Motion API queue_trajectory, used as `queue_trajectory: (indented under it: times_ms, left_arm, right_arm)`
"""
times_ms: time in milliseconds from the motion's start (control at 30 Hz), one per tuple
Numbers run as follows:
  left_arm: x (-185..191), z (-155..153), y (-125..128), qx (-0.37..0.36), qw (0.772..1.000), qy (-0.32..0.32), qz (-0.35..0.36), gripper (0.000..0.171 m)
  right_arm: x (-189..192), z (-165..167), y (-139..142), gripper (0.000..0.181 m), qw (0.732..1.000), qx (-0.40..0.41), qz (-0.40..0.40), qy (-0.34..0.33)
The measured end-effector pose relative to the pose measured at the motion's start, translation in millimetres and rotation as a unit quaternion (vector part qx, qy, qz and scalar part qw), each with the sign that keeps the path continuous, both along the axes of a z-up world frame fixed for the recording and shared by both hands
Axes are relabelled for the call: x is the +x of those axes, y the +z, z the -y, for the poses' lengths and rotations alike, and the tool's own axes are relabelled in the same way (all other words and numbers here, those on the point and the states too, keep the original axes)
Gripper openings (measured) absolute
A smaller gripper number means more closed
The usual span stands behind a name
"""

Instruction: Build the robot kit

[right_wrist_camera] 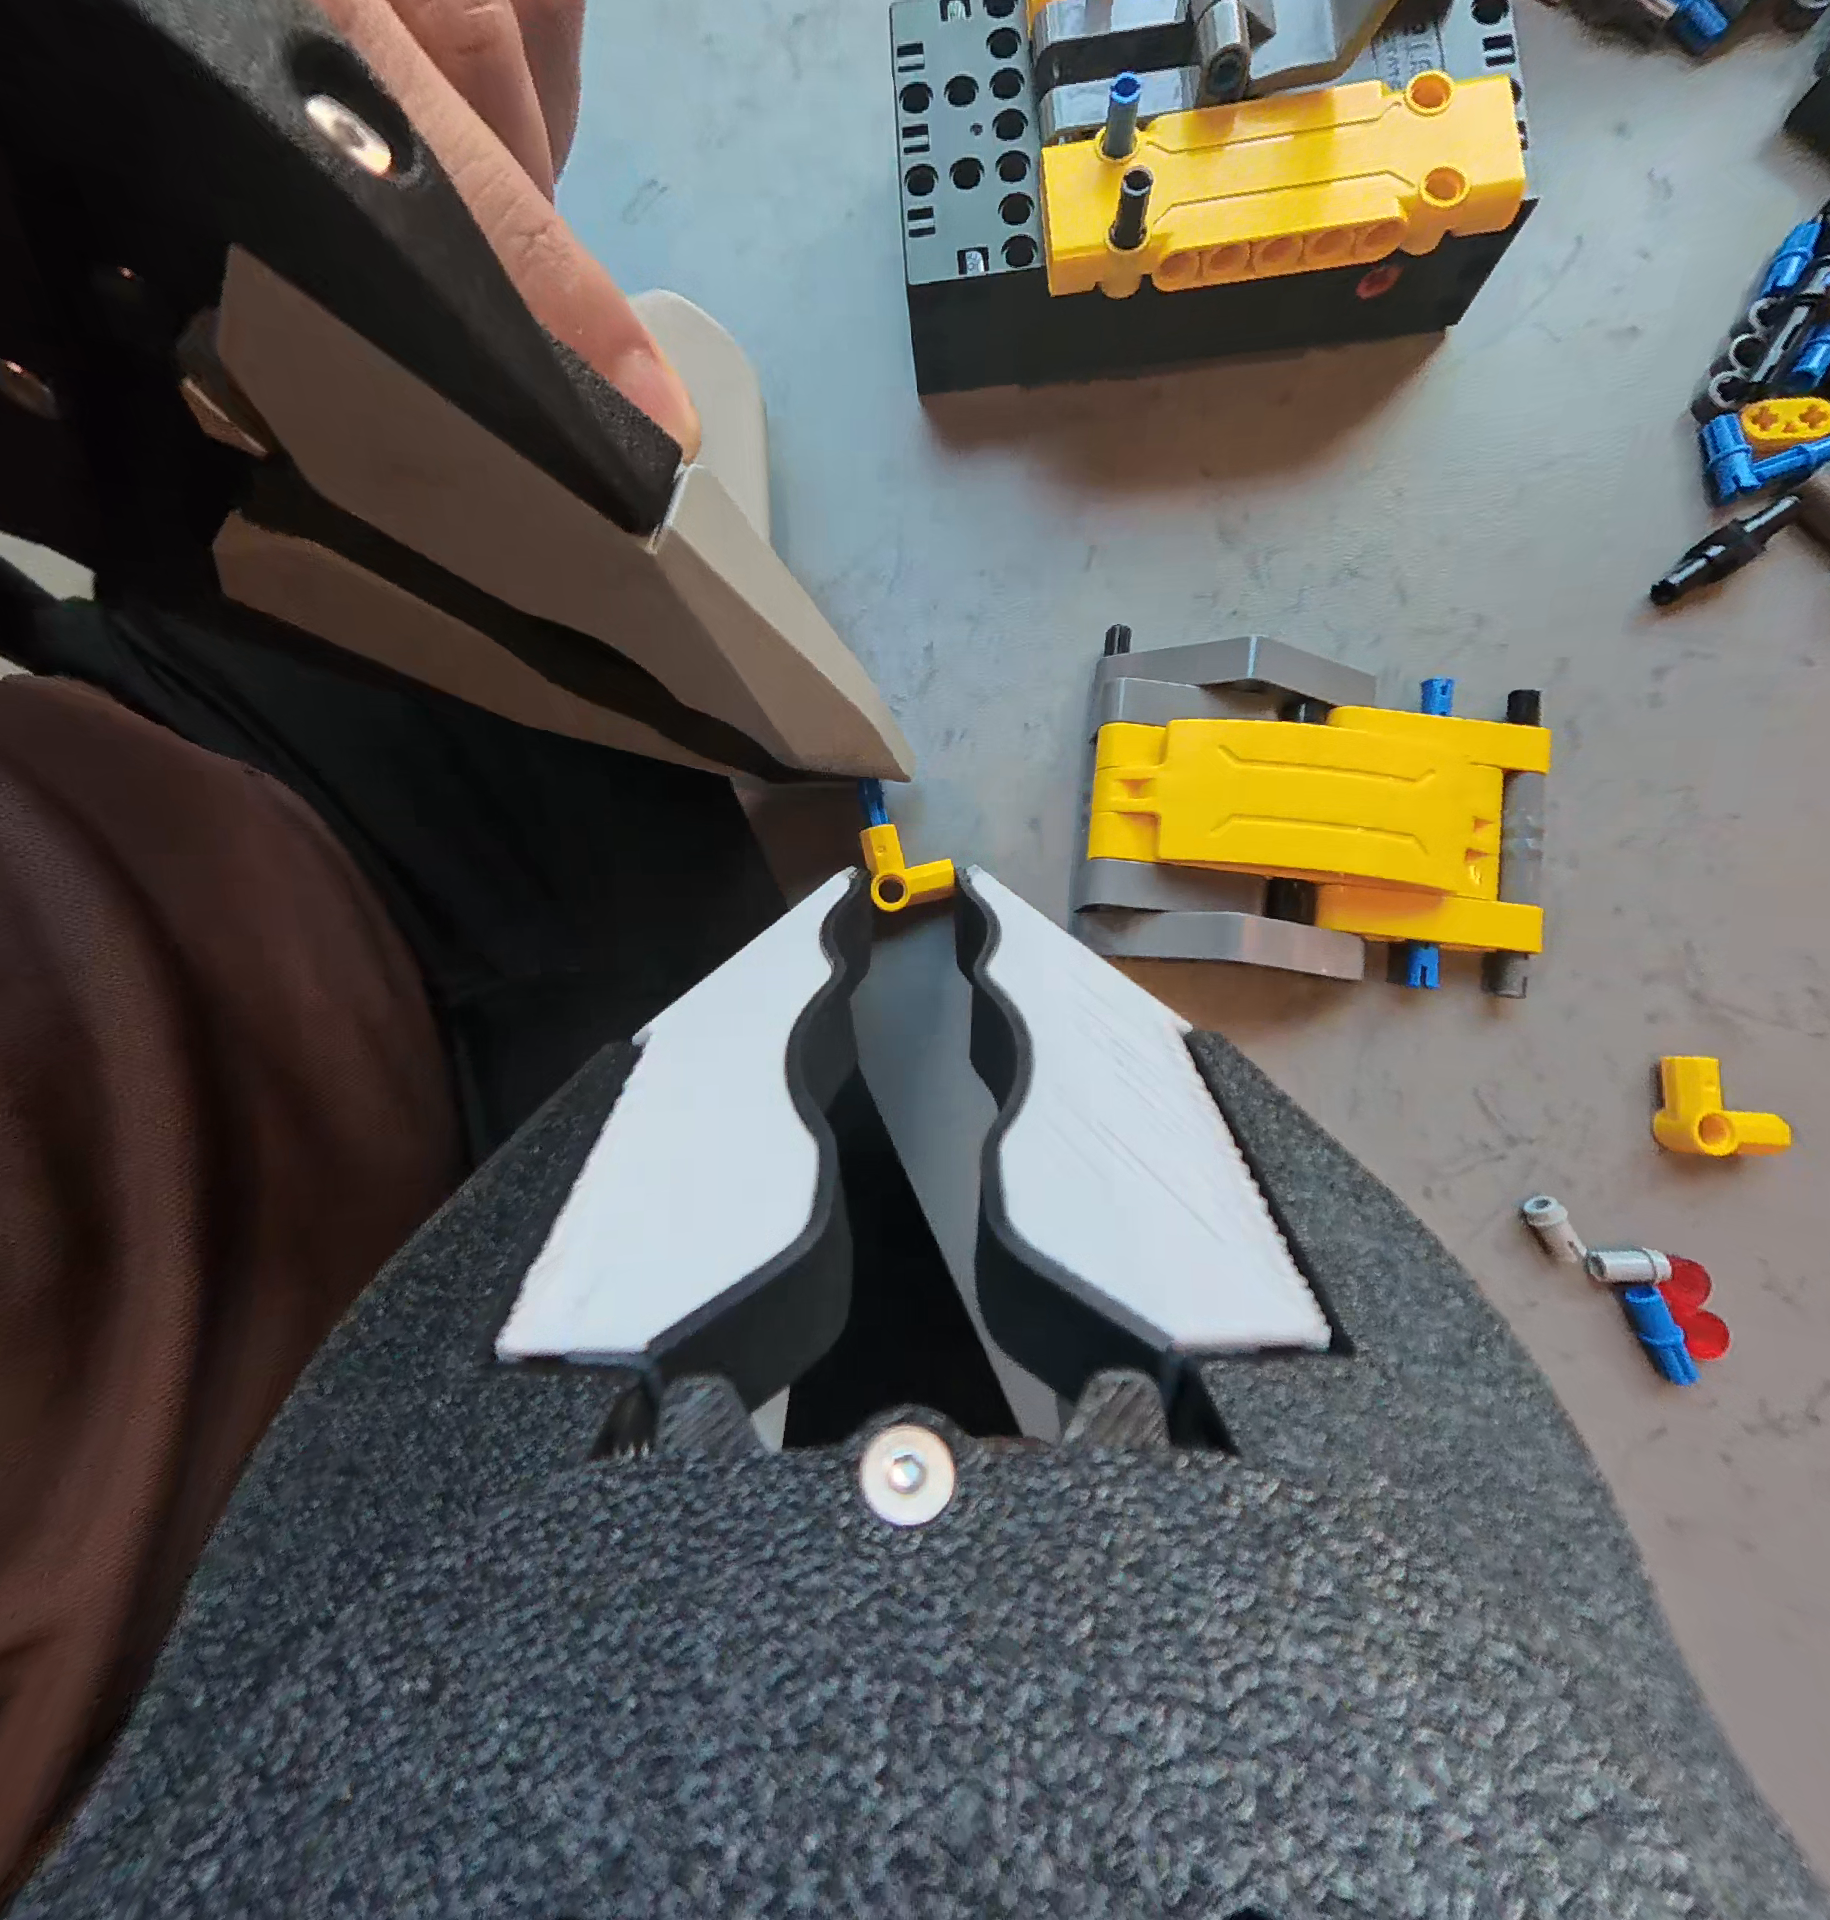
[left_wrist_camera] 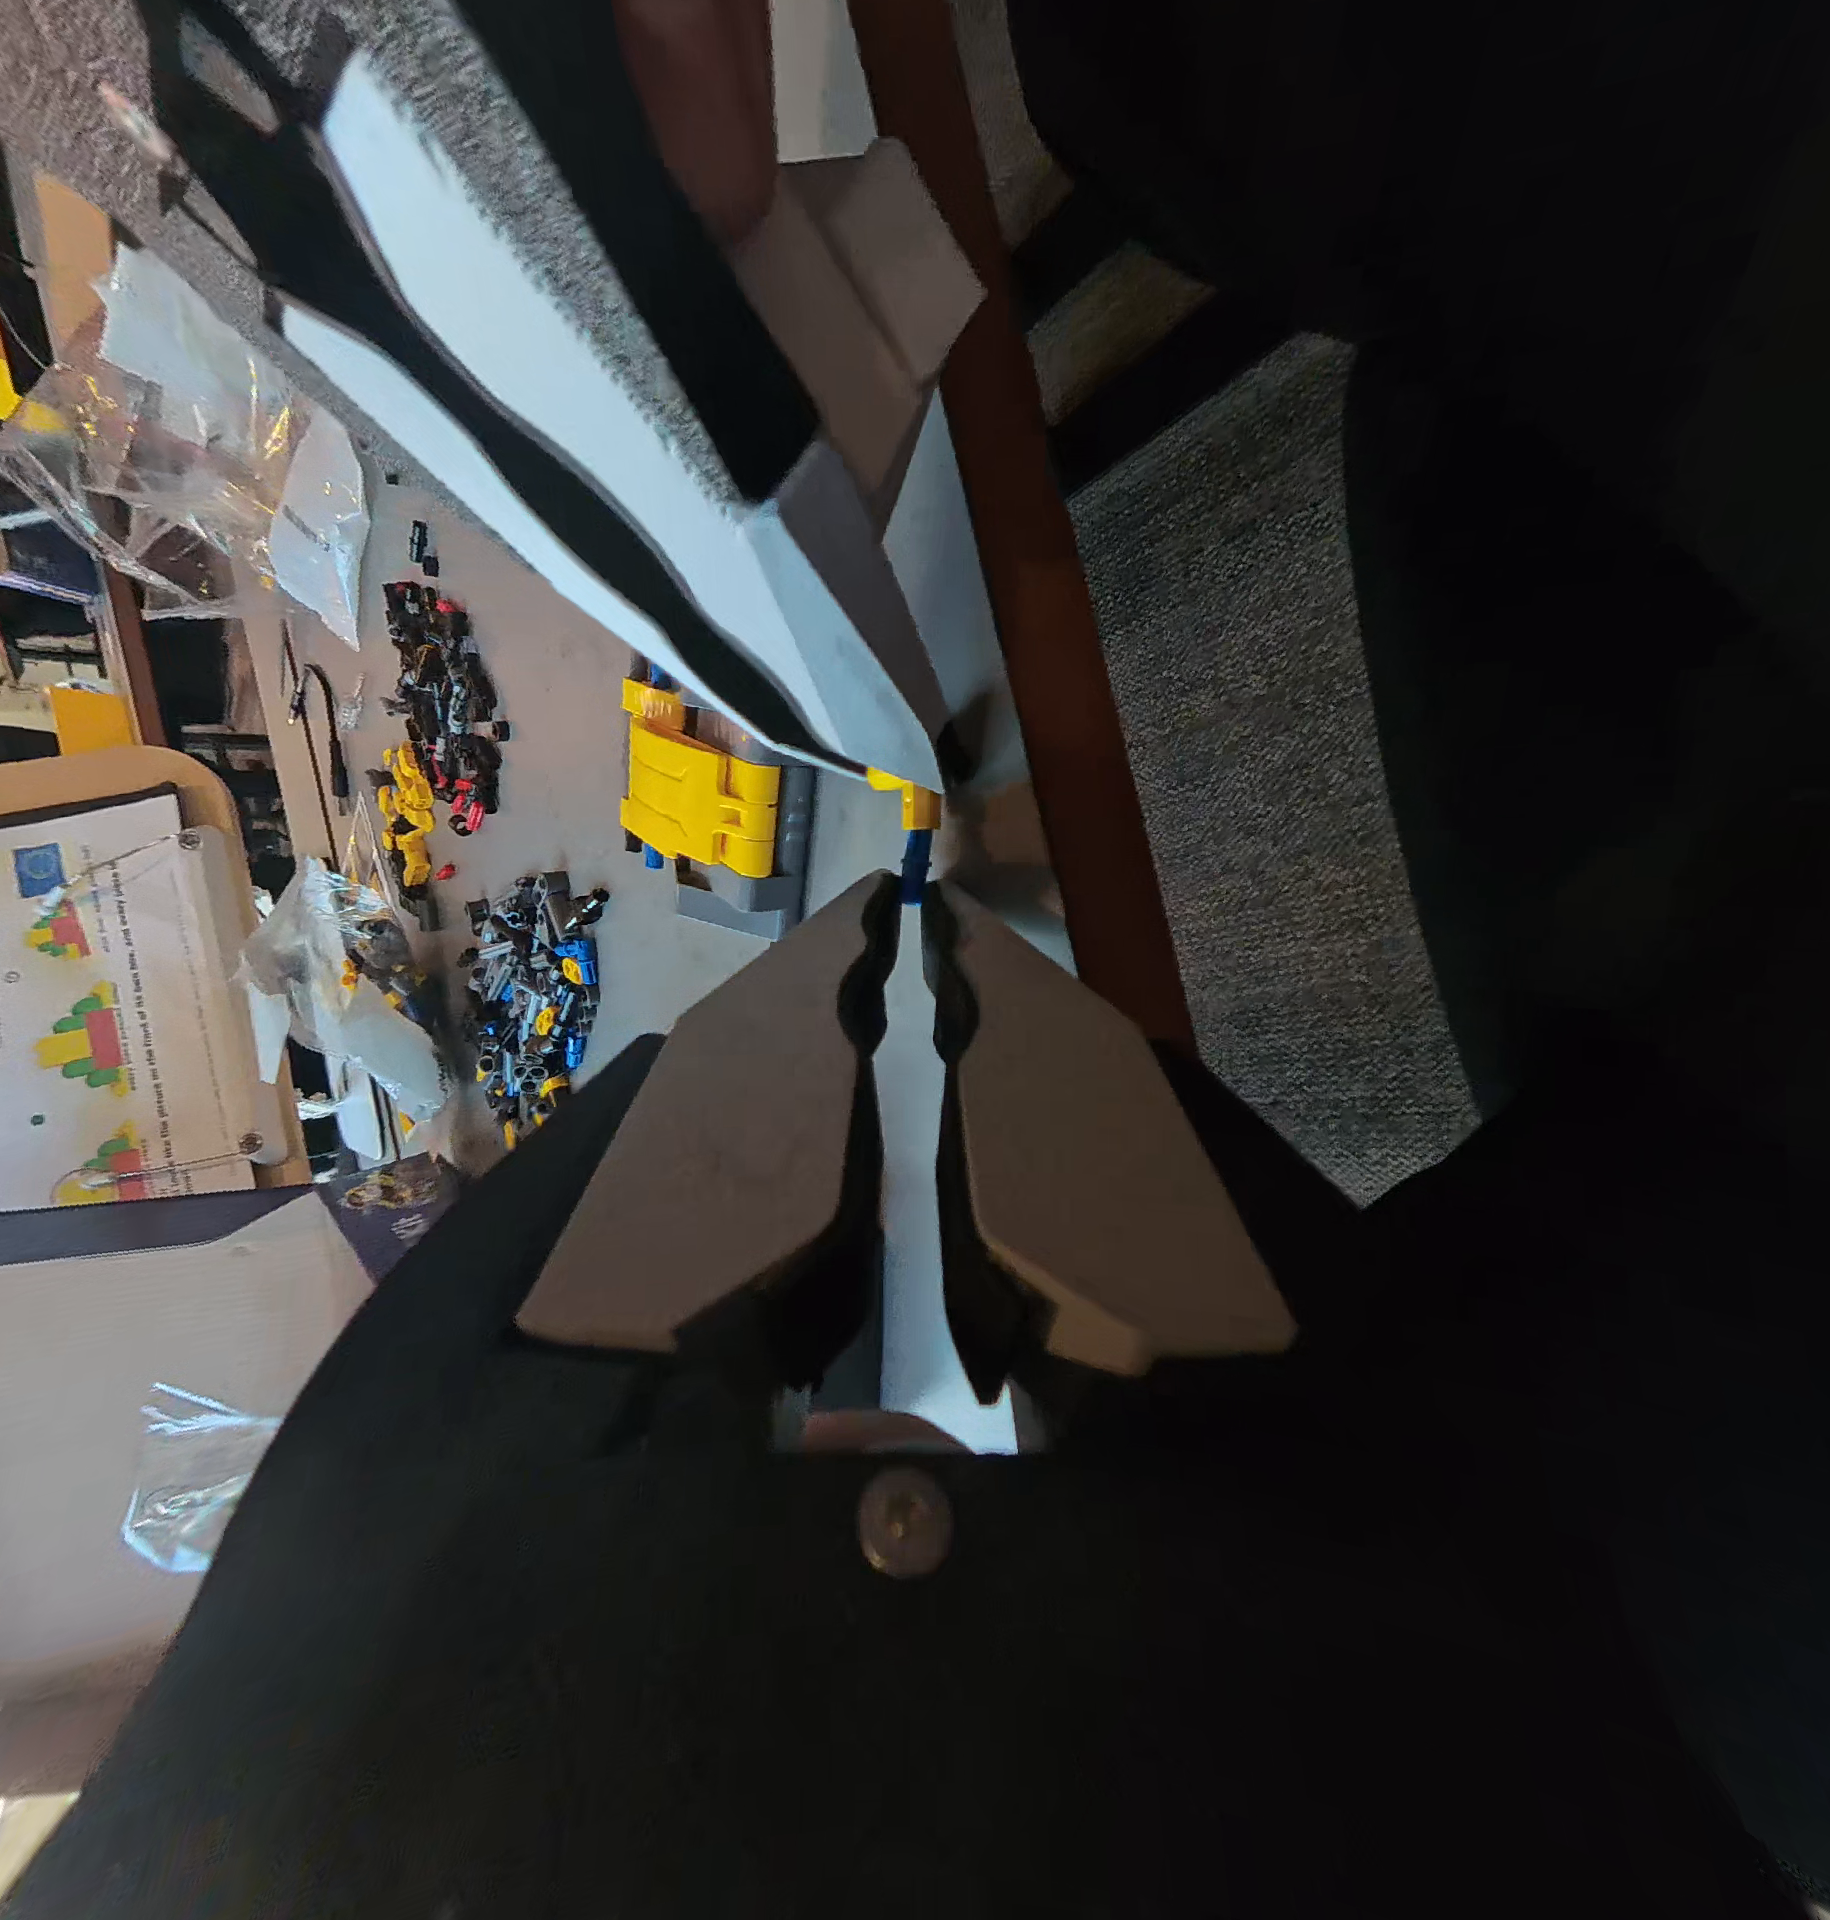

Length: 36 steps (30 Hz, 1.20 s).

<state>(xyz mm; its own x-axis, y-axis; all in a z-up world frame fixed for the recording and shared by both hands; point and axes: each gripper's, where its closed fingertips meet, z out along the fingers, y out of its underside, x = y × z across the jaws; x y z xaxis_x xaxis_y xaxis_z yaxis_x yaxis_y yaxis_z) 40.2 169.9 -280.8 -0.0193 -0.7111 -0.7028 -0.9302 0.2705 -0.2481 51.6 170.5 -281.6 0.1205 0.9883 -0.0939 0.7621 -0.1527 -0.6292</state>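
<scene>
My right gripper is shut on a small yellow angle connector at its fingertips, above the grey table. My left gripper is shut on a short blue pin. The pin's far end meets the yellow connector. In the right wrist view the left gripper comes in from the upper left, with the blue pin just under its tips. In the left wrist view the right gripper comes in from the upper left. The two grippers' tips almost touch.
A yellow and grey brick assembly lies right of the grippers. A grey perforated block with a yellow beam stands behind it. A loose yellow connector, small parts, part piles, plastic bags and a printed sheet lie around. Left and right tips are no more than a few centimetres apart.
</scene>
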Motion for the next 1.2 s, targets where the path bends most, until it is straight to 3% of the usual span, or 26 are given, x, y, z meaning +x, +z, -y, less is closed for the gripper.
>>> queue_trajectory:
  times_ms: [433, 733, 933, 1200]
  left_arm:
    - [-0.8, -7.4, 0.9, -0.063, 0.989, 0.083, 0.109, 0.000]
    - [1.0, -9.6, 1.2, -0.117, 0.966, 0.110, 0.201, 0.001]
    - [2.1, -10.0, 1.5, -0.072, 0.980, 0.096, 0.157, 0.000]
    - [4.3, -11.4, 1.7, -0.086, 0.977, 0.095, 0.171, 0.000]
  right_arm:
    - [-2.0, -6.4, 0.5, 0.014, 0.998, 0.002, -0.034, -0.045]
    - [-3.2, -7.8, 1.7, 0.014, 0.995, -0.040, -0.069, -0.064]
    - [-3.5, -8.2, 1.3, 0.014, 0.996, -0.021, -0.060, -0.063]
    - [-4.8, -10.2, 1.3, 0.015, 0.996, -0.016, -0.060, -0.057]
